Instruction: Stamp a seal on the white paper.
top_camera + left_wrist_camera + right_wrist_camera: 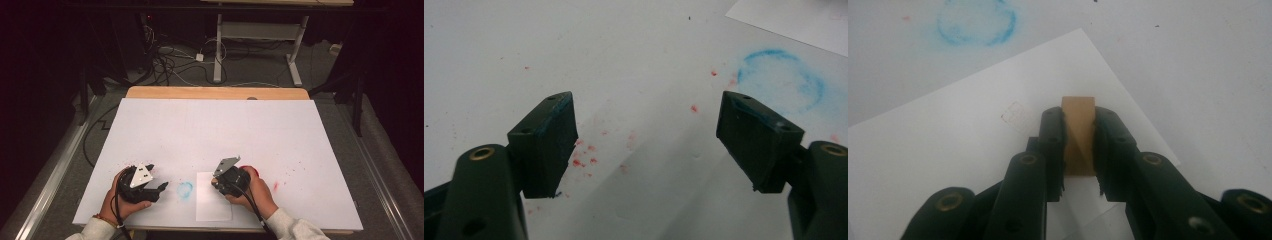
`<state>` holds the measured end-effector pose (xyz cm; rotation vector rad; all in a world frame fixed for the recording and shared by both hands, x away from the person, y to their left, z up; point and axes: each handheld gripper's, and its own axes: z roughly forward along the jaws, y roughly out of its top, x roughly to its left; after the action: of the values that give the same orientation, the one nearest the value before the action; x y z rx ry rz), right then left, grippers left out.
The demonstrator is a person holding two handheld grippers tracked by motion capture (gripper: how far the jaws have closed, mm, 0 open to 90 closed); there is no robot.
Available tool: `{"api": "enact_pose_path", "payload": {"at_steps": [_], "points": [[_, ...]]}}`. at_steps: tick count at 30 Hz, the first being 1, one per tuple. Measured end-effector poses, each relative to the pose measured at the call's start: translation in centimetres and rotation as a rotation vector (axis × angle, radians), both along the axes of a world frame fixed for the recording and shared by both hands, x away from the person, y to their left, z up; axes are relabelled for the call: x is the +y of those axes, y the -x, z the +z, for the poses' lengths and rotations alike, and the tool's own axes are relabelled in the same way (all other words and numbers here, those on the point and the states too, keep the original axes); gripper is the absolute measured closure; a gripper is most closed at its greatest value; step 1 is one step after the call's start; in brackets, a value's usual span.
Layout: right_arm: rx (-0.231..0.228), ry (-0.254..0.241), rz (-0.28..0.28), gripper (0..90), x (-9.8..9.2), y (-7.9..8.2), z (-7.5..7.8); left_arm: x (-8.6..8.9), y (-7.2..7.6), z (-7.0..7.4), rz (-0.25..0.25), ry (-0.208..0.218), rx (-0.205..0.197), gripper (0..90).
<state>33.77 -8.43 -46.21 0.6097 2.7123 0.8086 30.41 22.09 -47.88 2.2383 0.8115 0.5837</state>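
My right gripper (1079,145) clamped on wooden block (1078,131) over paper sheet (948,165); left gripper (646,142) fingers apart, idle. Next I press block onto faint square (1013,113).

1. In the high view the white table (220,135) is evenly and brightly lit from above; the floor and room toward 9, 12 and 3 o'clock sink into near black.
2. That view is soft and grainy, with only faint shadows under the hands.
3. In the left gripper view a broad grey shadow spreads from centre toward 6 o'clock; the jaws are slightly blurred.
4. In the right gripper view the near jaws are blurred, and the sheet of paper (948,150) looks bright, without glare.
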Motion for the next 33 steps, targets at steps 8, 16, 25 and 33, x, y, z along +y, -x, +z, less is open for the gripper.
{"api": "enact_pose_path", "payload": {"at_steps": [8, 16, 25, 33], "points": [[0.001, 0.017, 0.007, 76.1, 0.2, -0.1, 0.0, -0.1, -0.1, 0.0, 0.0, 0.0, 0.001, 23.4], [-0.019, 0.046, 0.016, 76.2, 0.6, 0.1, 0.1, -0.2, -0.1, 0.0, -0.004, 0.002, 0.005, 23.4], [-0.008, 0.04, 0.01, 76.2, 0.4, 0.0, 0.1, -0.1, -0.1, -0.1, -0.007, -0.002, 0.006, 23.4], [-0.015, -0.022, 0.004, 76.2, -0.2, 0.1, 1.3, 0.0, -0.1, 0.0, -0.006, 0.002, 0.004, 23.4]]}}
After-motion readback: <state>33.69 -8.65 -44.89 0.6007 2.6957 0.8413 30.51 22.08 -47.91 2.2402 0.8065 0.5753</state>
